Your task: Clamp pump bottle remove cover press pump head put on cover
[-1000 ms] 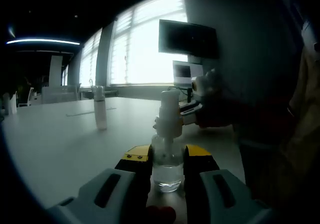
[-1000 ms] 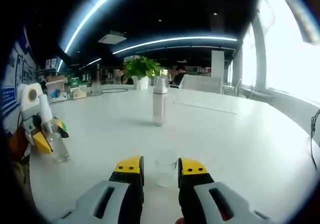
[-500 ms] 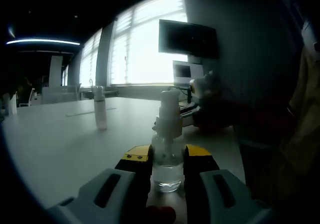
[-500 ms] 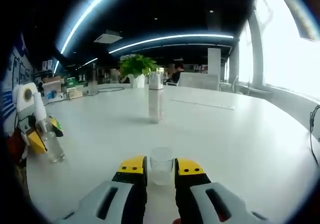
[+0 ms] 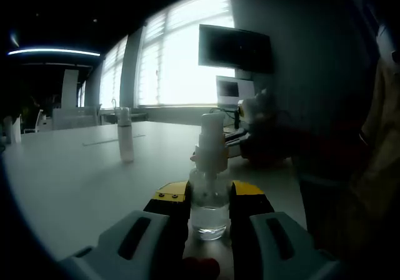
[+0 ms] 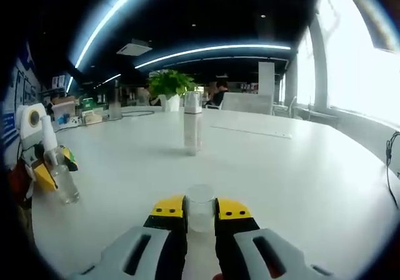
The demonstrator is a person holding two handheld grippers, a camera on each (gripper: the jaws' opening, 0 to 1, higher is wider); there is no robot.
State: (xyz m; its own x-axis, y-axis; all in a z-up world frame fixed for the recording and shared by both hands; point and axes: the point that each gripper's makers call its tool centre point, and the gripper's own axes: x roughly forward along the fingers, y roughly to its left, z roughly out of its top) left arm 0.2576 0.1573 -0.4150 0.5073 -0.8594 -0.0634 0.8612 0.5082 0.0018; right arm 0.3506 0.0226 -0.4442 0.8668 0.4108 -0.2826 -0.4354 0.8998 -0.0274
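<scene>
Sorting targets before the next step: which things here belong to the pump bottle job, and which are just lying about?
In the job:
- small clear plastic pump bottle, held upright in the left claw
- clear round plastic cover, between the jaws of the right claw

Lying about:
- tall white bottle standing mid-table
- green potted plant
- dark wall monitor
- white table

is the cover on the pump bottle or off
Off. The pump bottle shows its bare pump head in the left gripper, while the right gripper holds the clear cover.
</scene>
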